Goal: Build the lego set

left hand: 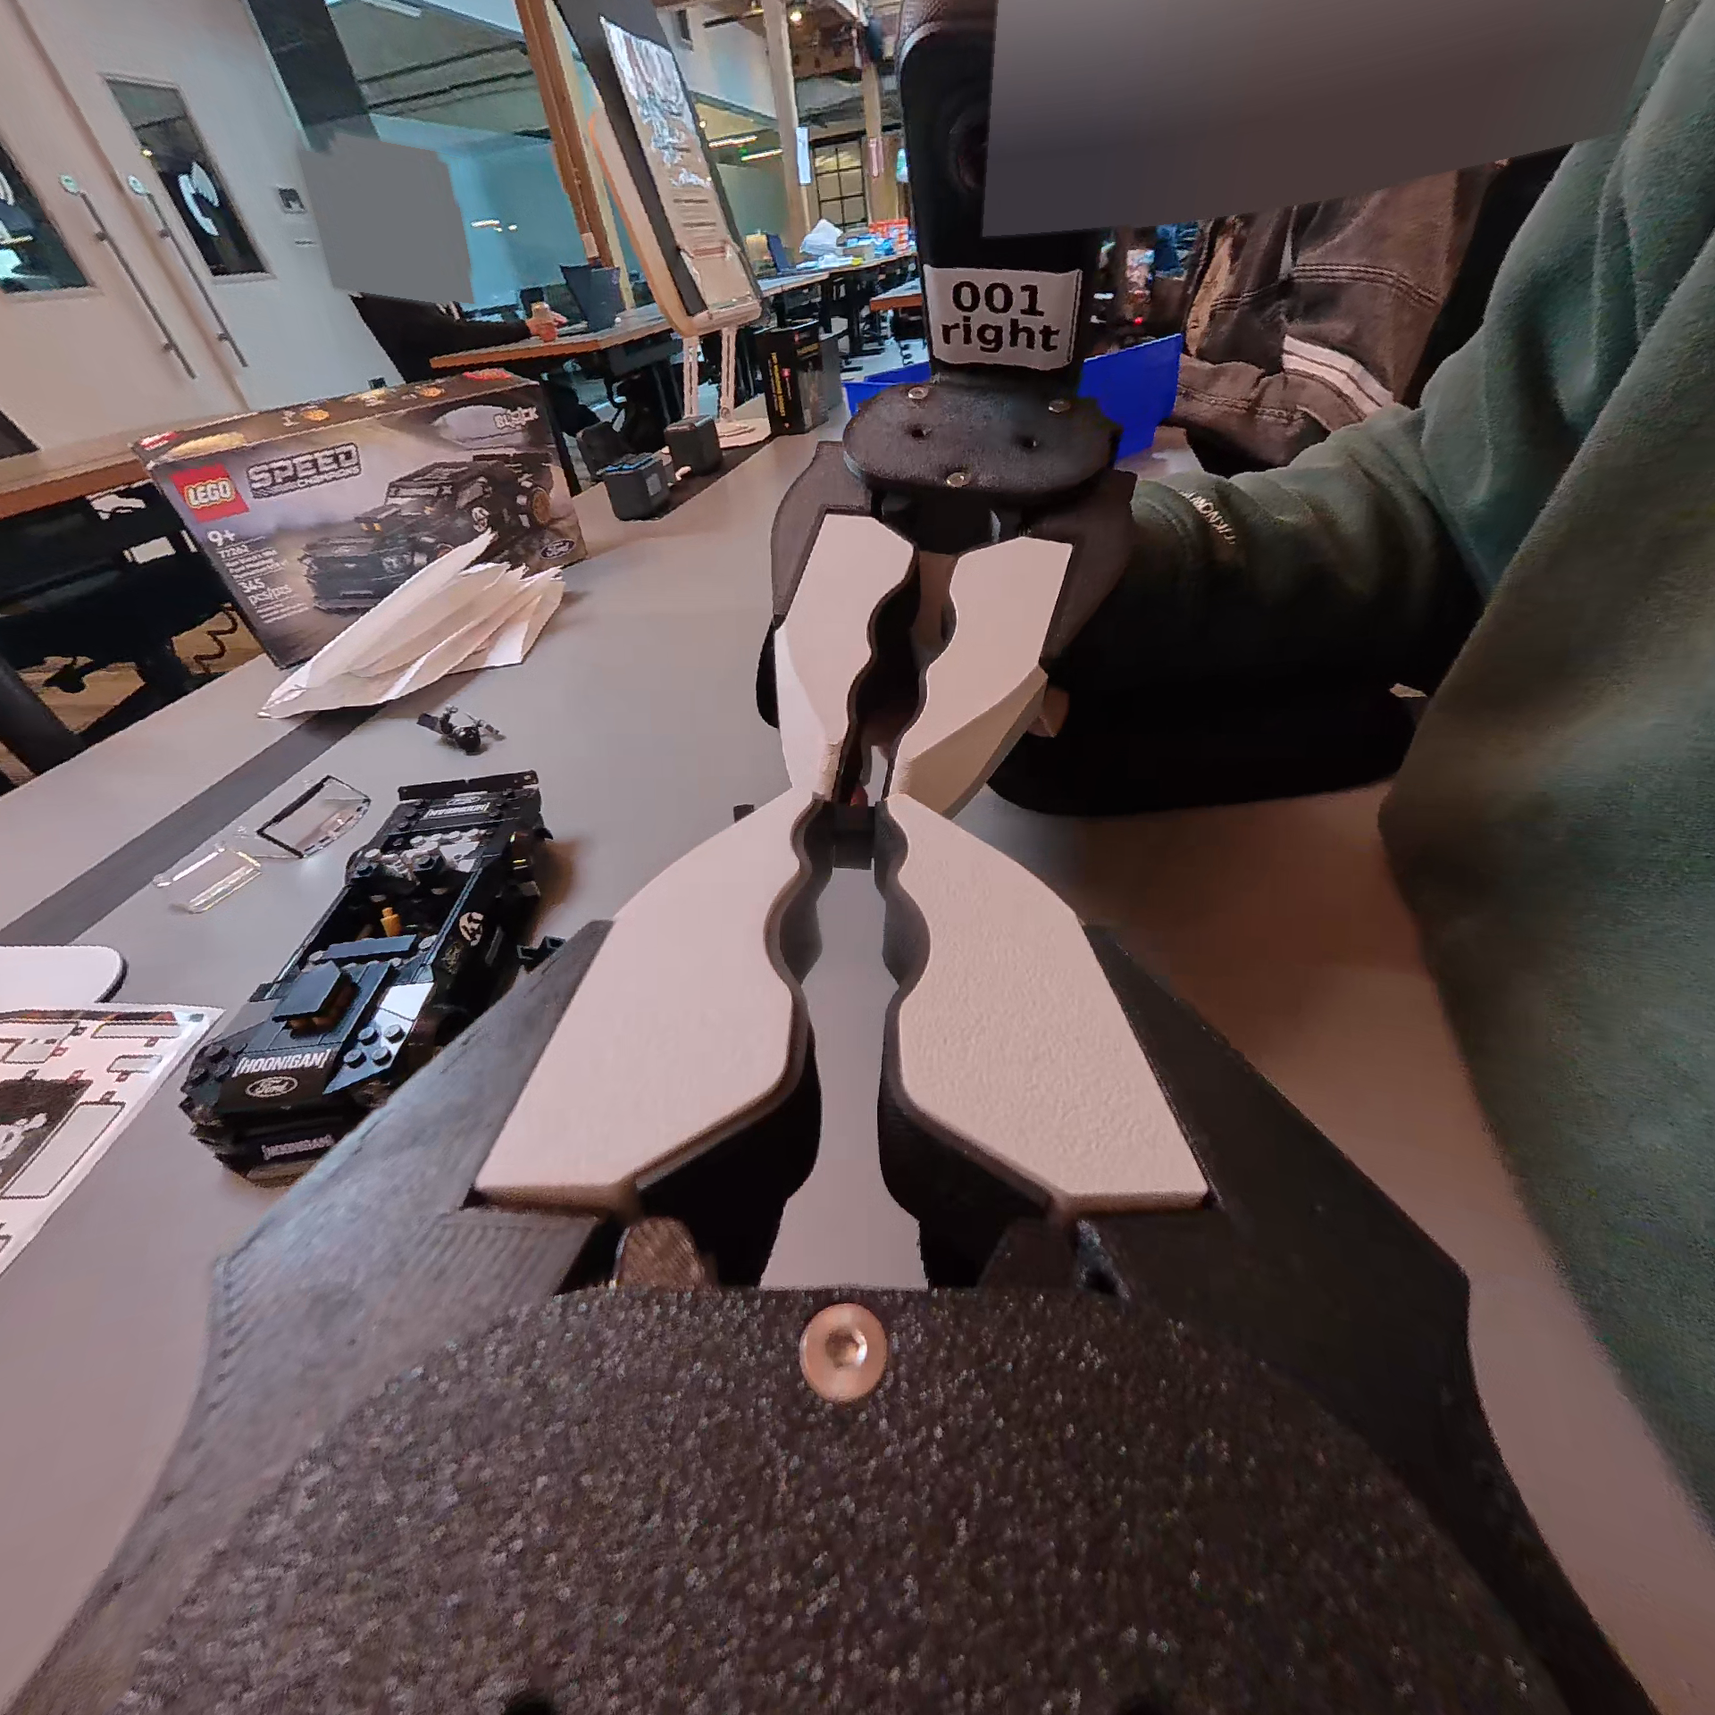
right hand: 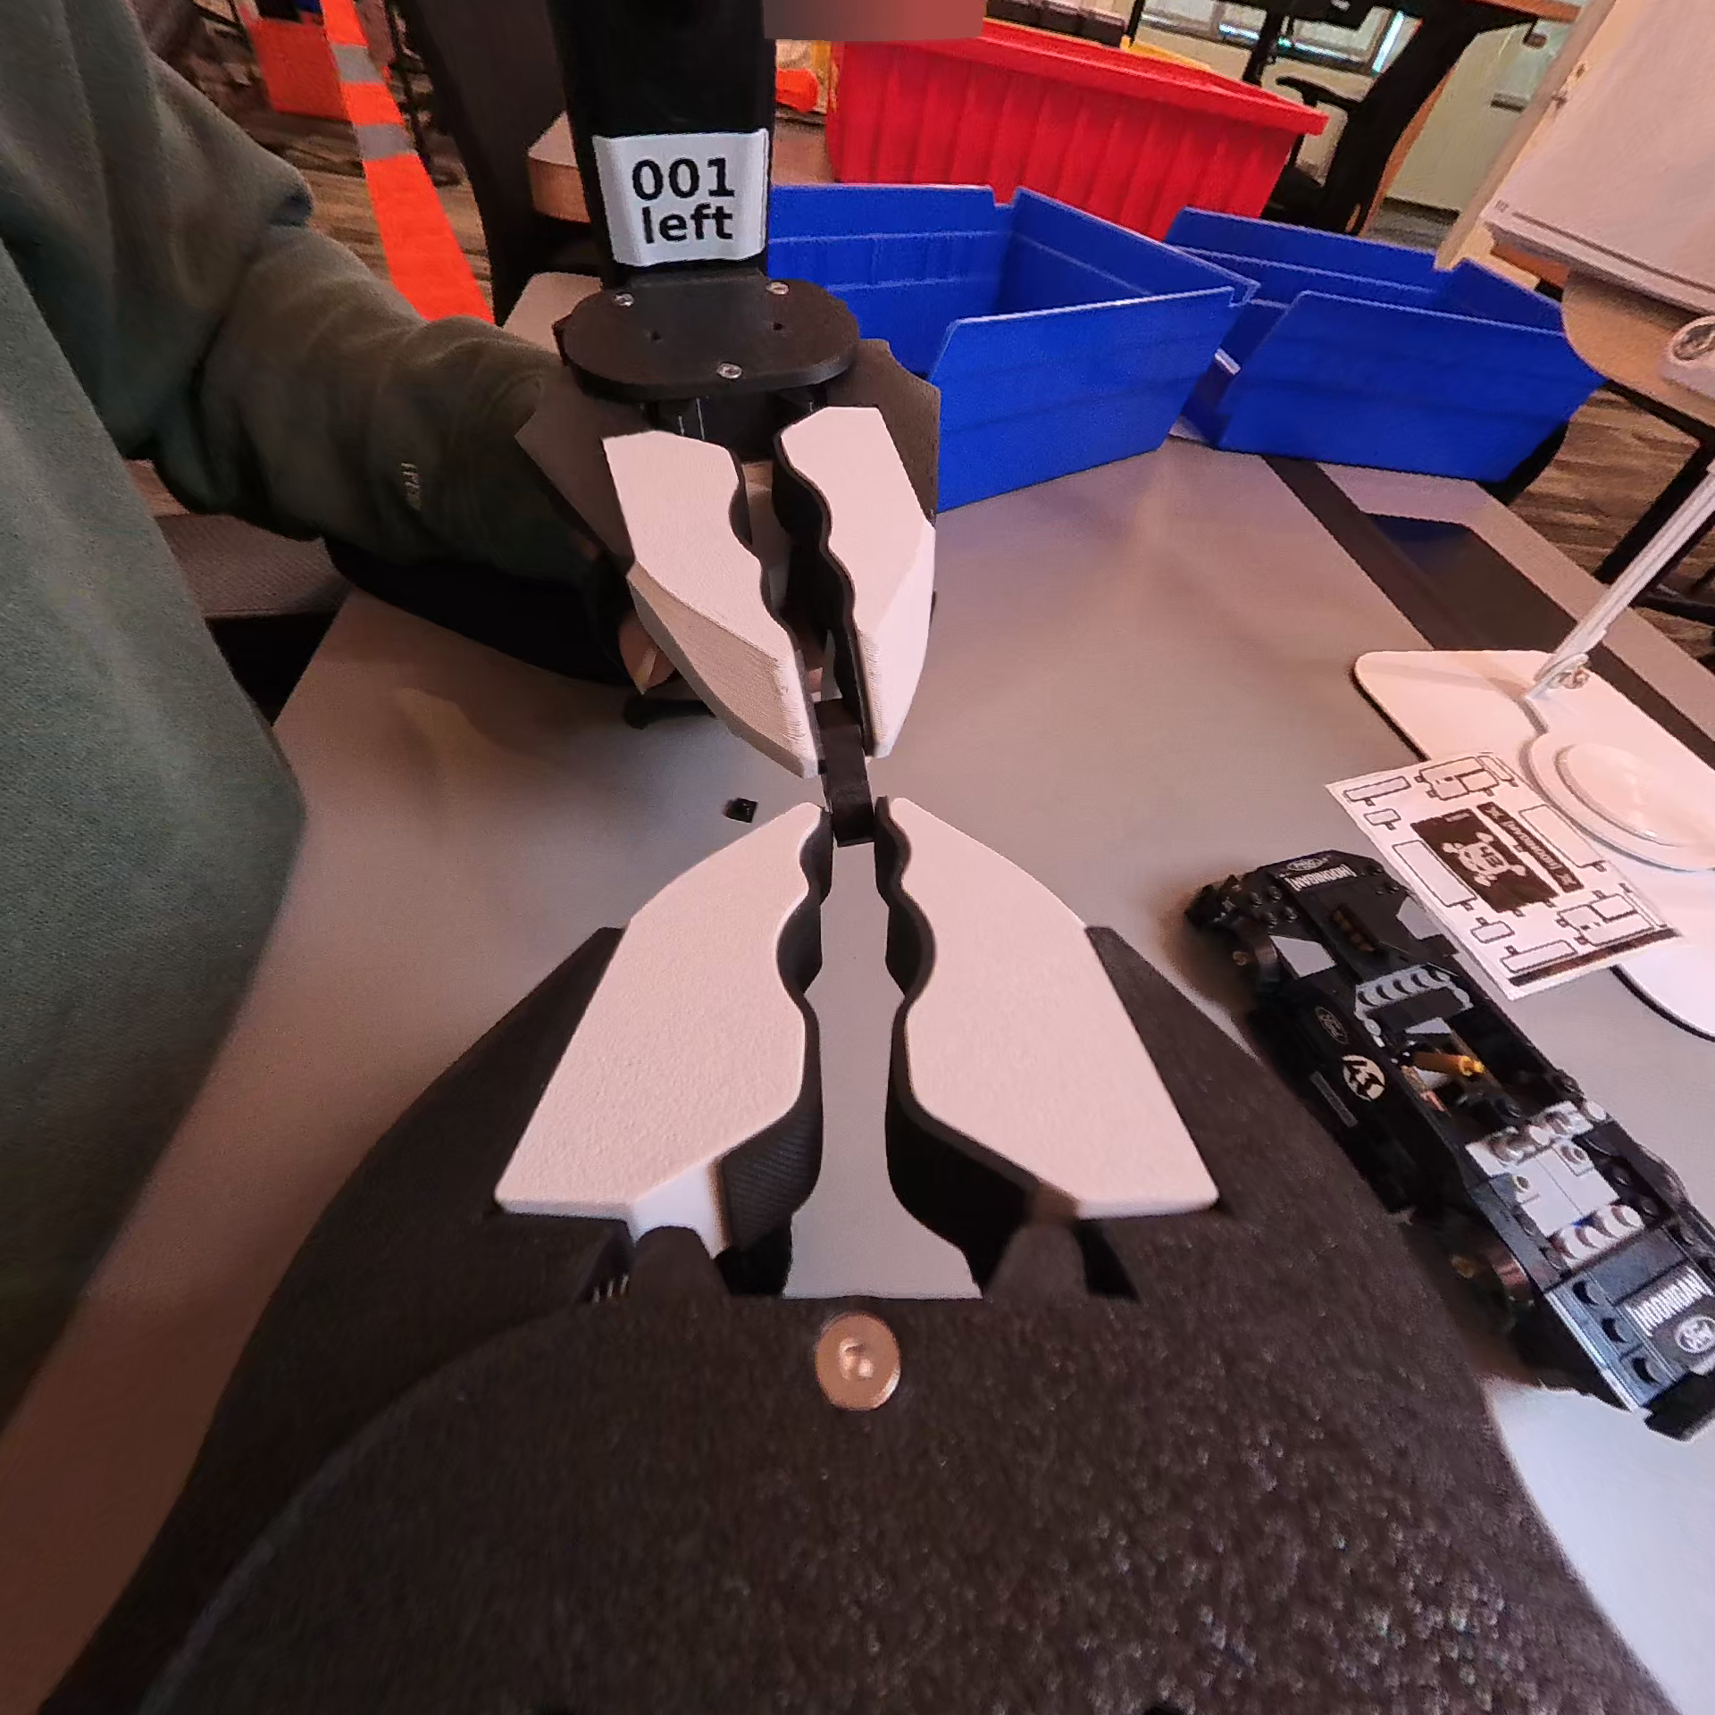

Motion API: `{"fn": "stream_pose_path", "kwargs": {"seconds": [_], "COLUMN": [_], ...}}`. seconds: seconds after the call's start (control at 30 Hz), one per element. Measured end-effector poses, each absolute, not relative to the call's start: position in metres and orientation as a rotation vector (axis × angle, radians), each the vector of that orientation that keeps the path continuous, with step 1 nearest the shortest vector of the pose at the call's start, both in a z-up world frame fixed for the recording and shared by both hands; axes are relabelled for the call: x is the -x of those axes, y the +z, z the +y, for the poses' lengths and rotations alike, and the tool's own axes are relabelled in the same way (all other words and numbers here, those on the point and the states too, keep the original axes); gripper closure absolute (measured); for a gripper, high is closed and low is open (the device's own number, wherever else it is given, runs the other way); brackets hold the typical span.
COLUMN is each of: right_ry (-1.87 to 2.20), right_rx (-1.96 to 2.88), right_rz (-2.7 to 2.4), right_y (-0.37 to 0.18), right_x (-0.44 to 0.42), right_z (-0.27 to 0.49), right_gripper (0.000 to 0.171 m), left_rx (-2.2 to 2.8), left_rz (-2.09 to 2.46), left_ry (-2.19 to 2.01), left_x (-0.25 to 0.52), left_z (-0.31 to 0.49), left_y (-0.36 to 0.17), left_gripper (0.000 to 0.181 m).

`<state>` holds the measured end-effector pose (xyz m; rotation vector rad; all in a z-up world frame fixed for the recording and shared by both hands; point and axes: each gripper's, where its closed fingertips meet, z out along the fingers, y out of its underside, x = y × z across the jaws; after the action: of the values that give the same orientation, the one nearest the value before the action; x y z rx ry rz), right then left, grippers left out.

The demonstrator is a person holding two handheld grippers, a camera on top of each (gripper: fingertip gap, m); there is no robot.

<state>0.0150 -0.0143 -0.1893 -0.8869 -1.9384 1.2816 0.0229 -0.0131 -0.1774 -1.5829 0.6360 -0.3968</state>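
- Black lego piece (right hand: 852, 800) is pinched from both ends: left tongs (left hand: 846, 829) and right tongs (right hand: 852, 829) both clamp it, tip to tip.
- Half-built car (left hand: 390, 965) sits apart on the worktop (left hand: 650, 650).

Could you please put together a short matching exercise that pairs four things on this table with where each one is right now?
Things:
1. small black piece
2. black car model
3. sticker sheet
4. set box

Places:
A. lying flat on the grey table, touched by neither gripper
B. standing behind a pile of white paper bags
C. pinched between the tips of the left gripper and the right gripper
D. partly resting on a white lamp base

Pairs: 1-C, 2-A, 3-D, 4-B
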Motion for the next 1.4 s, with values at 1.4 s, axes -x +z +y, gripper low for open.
{"fn": "stream_pose_path", "kwargs": {"seconds": [1.4], "right_ry": [0.842], "right_rx": [1.140], "right_rz": [-2.431], "right_y": [-0.282], "right_x": [-0.025], "right_z": [0.005], "right_gripper": [0.163], "left_rx": [1.780], "left_rz": [0.592], "left_ry": [-0.303], "left_x": [0.006], "left_z": [-0.007], "left_y": [-0.203], "left_gripper": [0.170]}}
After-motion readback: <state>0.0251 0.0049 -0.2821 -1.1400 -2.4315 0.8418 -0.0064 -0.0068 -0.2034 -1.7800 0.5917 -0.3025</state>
